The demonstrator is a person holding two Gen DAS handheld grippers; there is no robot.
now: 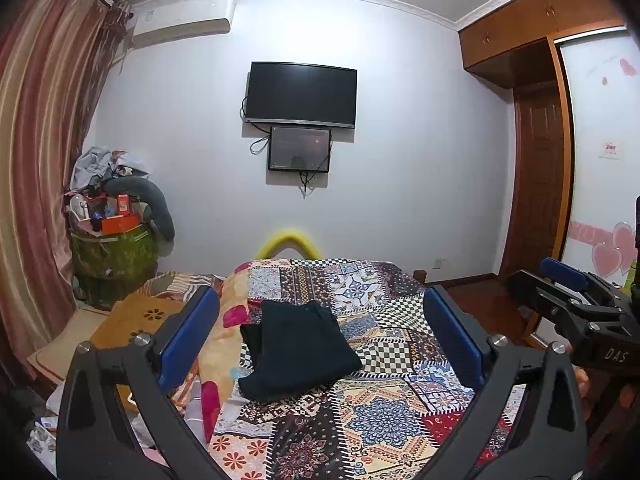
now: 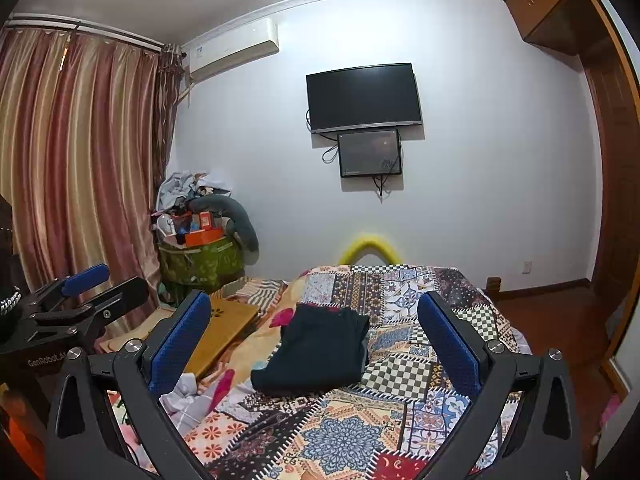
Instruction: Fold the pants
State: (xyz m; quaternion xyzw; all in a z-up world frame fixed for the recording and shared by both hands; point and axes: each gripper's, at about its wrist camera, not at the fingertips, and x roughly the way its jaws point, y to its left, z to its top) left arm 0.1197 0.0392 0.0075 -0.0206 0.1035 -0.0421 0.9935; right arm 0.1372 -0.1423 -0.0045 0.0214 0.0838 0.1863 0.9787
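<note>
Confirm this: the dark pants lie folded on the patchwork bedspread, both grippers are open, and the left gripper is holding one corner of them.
Not quite. The left gripper holds nothing: in the left wrist view its jaws stand wide open above the bed, clear of the pants. The rest stands: the pants lie folded on the patchwork bedspread, and the right gripper is open too.

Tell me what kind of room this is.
A home bedroom, most likely: a bed under a patchwork quilt holds the folded dark pants, a television hangs on the wall, and a built-in wooden wardrobe fills the corner.
</note>
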